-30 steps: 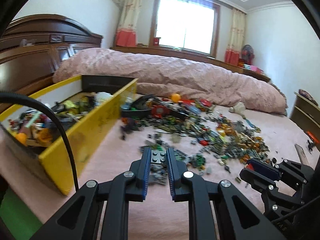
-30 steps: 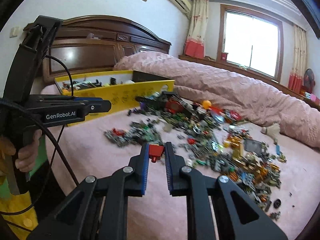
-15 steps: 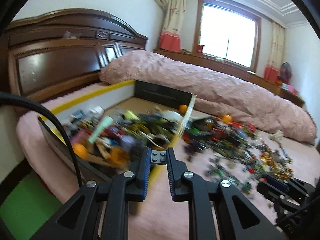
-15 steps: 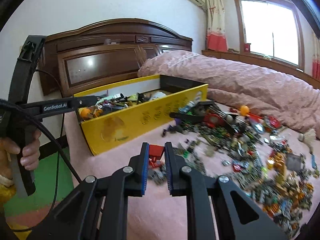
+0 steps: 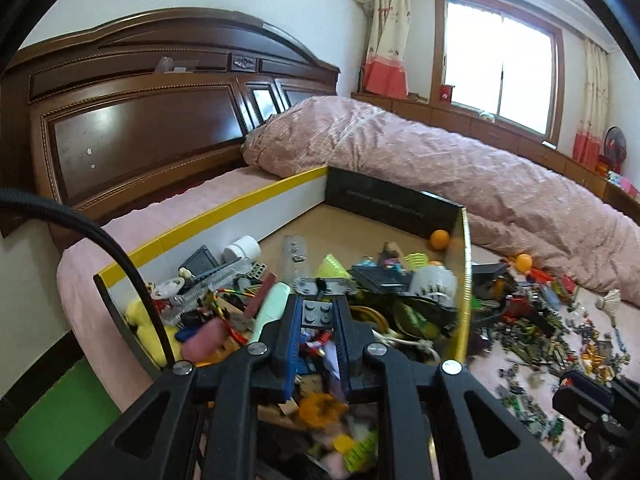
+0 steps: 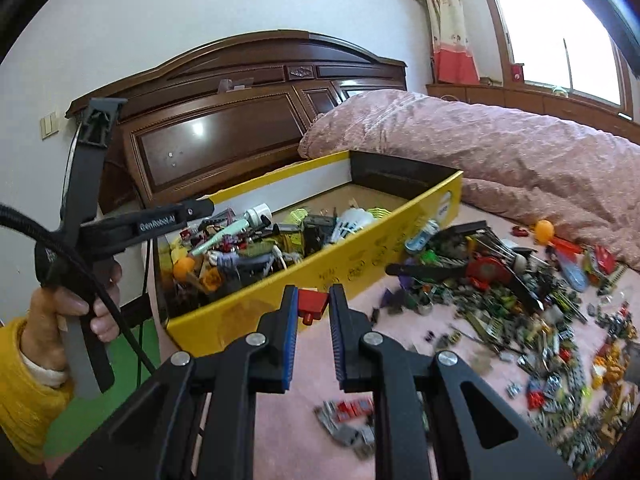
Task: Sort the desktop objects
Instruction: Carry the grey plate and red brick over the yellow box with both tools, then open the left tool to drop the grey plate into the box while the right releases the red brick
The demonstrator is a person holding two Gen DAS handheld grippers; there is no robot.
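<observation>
Left hand-held gripper (image 5: 318,312): black, with blue ribbed pads, closed tight on a small dark grey studded building brick (image 5: 317,313), which sits between the fingertips with its studs facing up; the brick hangs above the heaped contents of the box.
Right hand-held gripper (image 6: 313,306): same black build, pinched on a small red plastic building piece (image 6: 312,305) with a short peg pointing down; it hangs over the pink bed sheet (image 6: 288,408) just outside the box's near yellow wall.
Box: a long open cardboard box with yellow outer walls (image 6: 280,300), a white inner side and a dark far end, lying on the bed beside the dark carved wooden headboard (image 5: 140,128); it is crowded with mixed toys and oddments, an orange ball (image 5: 440,239) in its far corner.
Loose pile: a wide scatter of small multicoloured building bricks and toy parts (image 6: 520,304) spread on the sheet to the right of the box, an orange ball (image 6: 545,231) at its far edge.
Bedding: a rumpled pink quilt (image 5: 460,172) lies rolled along the far side.
Person: a hand (image 6: 76,312) in a yellow sleeve (image 6: 20,392) grips the left gripper's handle, seen in the right wrist view.
</observation>
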